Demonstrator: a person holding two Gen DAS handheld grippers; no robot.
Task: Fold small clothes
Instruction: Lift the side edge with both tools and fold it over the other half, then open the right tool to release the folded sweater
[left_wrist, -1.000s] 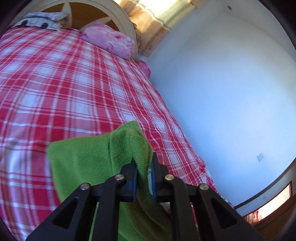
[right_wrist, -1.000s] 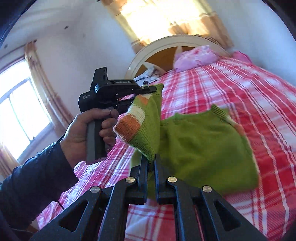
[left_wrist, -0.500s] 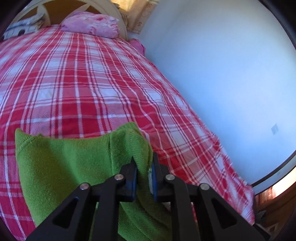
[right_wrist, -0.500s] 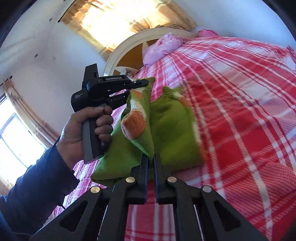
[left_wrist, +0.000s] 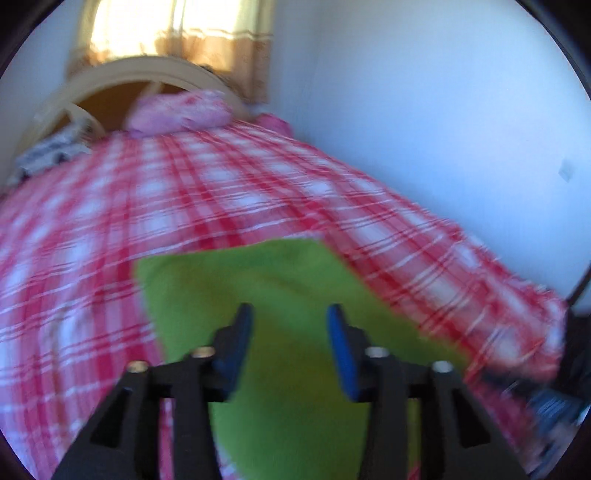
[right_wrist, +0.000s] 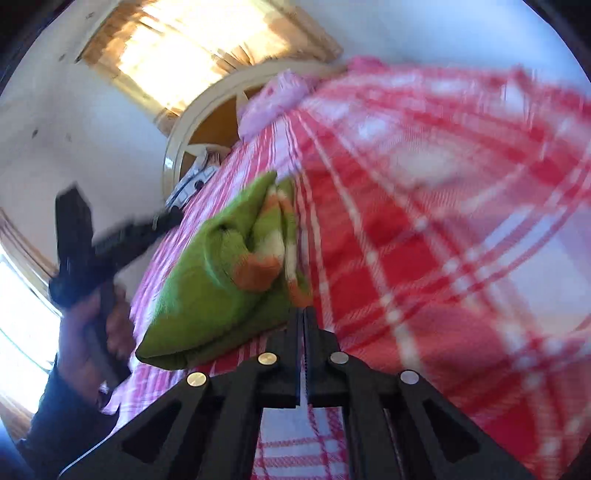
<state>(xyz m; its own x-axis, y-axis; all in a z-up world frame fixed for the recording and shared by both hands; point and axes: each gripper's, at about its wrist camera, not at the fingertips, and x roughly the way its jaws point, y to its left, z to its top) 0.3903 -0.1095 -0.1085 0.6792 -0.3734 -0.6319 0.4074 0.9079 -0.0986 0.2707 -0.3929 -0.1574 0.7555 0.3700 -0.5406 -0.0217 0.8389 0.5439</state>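
Green sweater (right_wrist: 207, 295) (orange-white cuff); red-white plaid bedspread (left_wrist: 221, 192); pink pillow (left_wrist: 181, 114); cream headboard (left_wrist: 122, 74).

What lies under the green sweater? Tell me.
The green sweater rests folded on the red plaid bedspread. The bedspread shows all around it; the patch directly beneath is covered.

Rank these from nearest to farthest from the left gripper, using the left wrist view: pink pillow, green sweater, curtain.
1. Green sweater, directly under the left gripper.
2. Pink pillow, at the bed's head.
3. Curtain, behind the headboard.
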